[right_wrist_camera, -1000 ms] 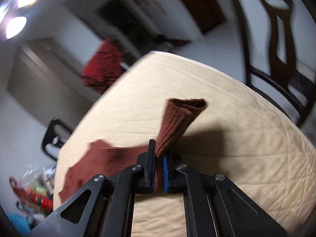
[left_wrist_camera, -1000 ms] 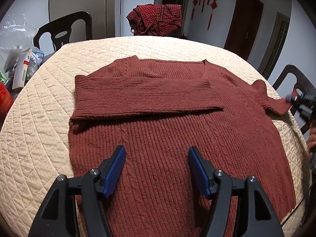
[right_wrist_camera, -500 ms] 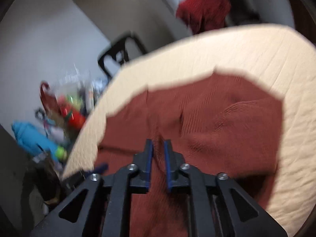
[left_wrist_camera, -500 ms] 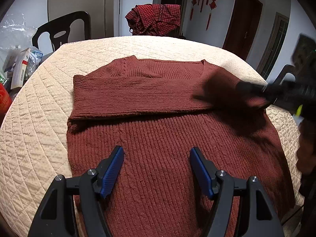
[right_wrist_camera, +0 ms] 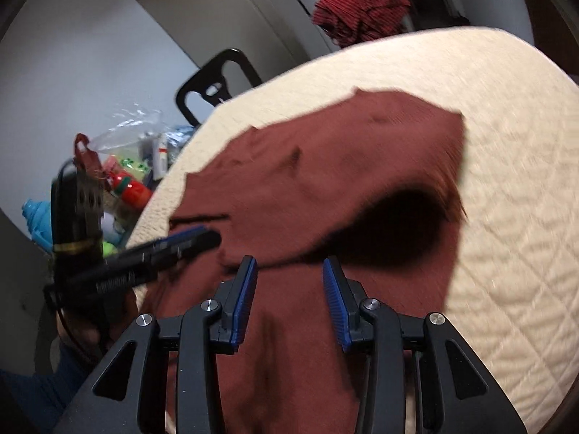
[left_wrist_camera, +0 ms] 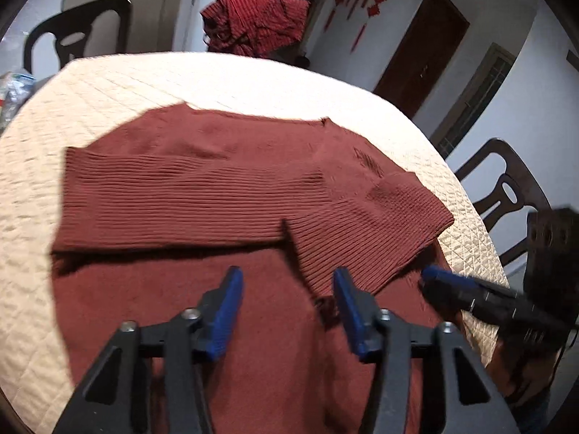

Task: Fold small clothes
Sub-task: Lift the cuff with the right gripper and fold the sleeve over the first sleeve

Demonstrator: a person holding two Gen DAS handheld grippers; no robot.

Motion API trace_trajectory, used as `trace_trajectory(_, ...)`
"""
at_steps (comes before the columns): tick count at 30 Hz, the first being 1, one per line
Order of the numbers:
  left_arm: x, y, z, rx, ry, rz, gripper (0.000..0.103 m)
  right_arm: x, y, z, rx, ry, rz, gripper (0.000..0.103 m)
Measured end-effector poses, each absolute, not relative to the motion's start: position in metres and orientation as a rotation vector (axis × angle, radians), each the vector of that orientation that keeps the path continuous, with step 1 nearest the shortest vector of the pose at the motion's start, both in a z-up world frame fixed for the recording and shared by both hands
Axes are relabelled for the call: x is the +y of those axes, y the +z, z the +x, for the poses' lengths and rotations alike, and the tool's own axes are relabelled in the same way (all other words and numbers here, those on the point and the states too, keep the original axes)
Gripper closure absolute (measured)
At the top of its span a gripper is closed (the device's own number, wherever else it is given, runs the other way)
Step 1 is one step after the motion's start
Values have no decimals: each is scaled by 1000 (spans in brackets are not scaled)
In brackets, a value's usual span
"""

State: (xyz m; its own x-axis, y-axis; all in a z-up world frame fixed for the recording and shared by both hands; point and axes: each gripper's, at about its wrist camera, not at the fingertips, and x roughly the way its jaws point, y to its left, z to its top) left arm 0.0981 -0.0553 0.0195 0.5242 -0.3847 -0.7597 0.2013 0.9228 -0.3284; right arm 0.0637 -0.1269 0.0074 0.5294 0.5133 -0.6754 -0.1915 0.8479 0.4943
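Note:
A rust-red knit sweater [left_wrist_camera: 224, 195] lies flat on the round quilted table [left_wrist_camera: 108, 83]. Both its sleeves are folded across the chest; the right sleeve [left_wrist_camera: 365, 224] lies over the end of the left one. My left gripper [left_wrist_camera: 286, 300] is open and empty, low over the sweater's lower body. My right gripper [right_wrist_camera: 289, 289] is open and empty over the sweater [right_wrist_camera: 325, 166], just off the folded sleeve. The right gripper also shows in the left wrist view [left_wrist_camera: 456, 289], and the left gripper shows in the right wrist view [right_wrist_camera: 181, 242].
Dark chairs stand at the right [left_wrist_camera: 506, 195] and far left [left_wrist_camera: 72, 32] of the table. A red checked garment [left_wrist_camera: 253, 21] hangs on a chair at the back. A cluttered pile of bags and bottles [right_wrist_camera: 123, 177] sits beside the table's left edge.
My right gripper carried the right sleeve across the chest, opened and let it go. The sleeve now lies folded over the sweater. My left gripper stayed open and moved little.

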Motion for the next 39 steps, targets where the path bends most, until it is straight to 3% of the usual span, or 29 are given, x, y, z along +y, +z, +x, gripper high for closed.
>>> trace_trajectory(4,-71,16,107,955,-351,-198,60,-133,3,60,918,416,400,64)
trace_trajectory(8,-79,16,108,969,-380,-202,91,-135,2,61,913,417,402,64)
trace_trajectory(10,-81,19,105,950,-384,-187,98,-135,2,62,912,418,401,64)
trace_trajectory(18,-54,72,117,776,-423,-209,98,-139,4,62,907,412,396,64)
trace_trajectory(27,-39,19,150,945,-346,-204,96,-142,4,59,907,406,403,64)
trace_trajectory(37,-36,53,131,812,-315,-138,88,-159,26,68,819,324,380,65)
trace_trajectory(39,-43,45,137,833,-322,-127,88,-160,29,79,807,306,368,74)
